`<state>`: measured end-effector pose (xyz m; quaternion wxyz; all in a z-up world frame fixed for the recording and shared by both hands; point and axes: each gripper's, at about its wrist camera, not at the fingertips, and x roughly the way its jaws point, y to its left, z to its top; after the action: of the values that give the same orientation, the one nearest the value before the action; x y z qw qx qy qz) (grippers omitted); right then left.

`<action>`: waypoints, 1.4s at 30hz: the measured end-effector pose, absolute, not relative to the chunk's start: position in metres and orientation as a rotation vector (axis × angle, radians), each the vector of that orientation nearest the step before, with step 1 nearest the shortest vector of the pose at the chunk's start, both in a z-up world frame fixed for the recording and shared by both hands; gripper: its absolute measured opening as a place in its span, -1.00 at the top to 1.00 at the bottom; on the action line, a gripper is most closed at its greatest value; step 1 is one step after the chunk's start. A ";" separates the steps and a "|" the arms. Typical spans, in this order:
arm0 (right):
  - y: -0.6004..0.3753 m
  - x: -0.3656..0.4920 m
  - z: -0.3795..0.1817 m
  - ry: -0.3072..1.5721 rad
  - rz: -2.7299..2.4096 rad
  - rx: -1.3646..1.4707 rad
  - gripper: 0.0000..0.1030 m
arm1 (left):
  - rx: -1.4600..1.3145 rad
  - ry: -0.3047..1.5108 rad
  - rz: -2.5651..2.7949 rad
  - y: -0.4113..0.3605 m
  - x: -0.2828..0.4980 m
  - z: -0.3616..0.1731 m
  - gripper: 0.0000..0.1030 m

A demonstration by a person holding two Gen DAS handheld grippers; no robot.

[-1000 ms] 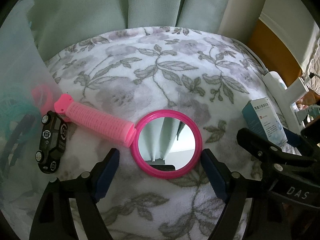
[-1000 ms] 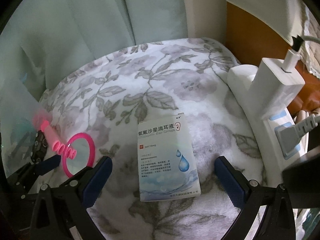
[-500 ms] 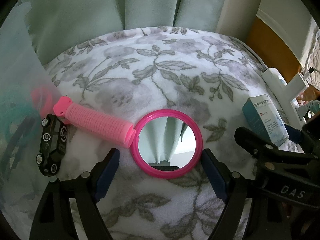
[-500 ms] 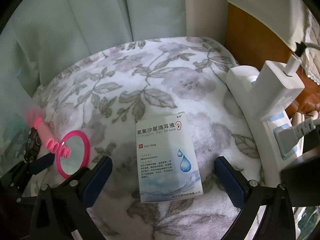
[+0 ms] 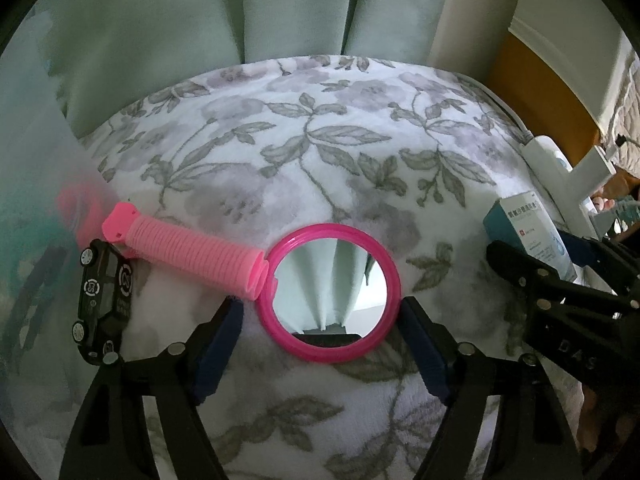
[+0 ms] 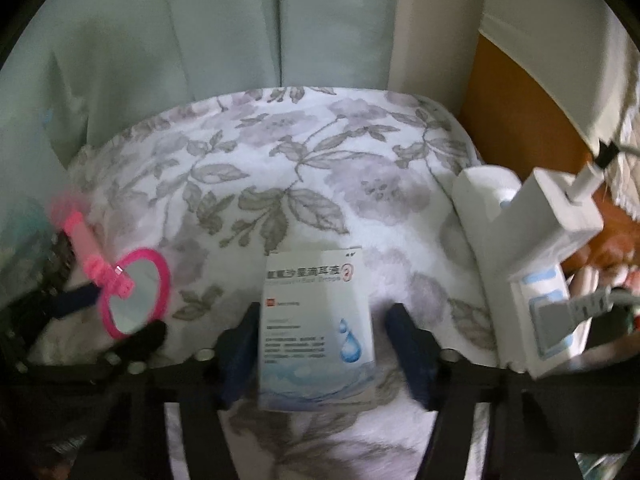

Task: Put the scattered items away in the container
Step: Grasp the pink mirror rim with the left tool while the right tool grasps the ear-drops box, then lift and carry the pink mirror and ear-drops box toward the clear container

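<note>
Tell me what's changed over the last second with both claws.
The right claw has just been closing around the ear-drops box; its left pad looks against the box, the right pad still shows a gap. The left claw has narrowed slightly around the pink hand mirror, not gripping. Box, mirror and toy car lie where they were.

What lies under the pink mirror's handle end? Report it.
The handle end overlaps the black toy car, which lies on the floral blanket. The contact point is hidden.
</note>
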<state>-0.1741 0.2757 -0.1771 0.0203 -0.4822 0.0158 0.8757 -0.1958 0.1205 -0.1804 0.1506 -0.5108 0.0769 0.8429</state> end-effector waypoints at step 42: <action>0.266 -0.164 -0.148 -0.007 2.773 -1.380 0.05 | -1.498 0.184 2.479 0.115 -0.189 -0.165 -0.41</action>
<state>-0.1635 0.2661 -0.1476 0.0222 -0.4454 -0.0022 0.8951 -0.1893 0.1151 -0.1645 0.1194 -0.5124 0.0629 0.8481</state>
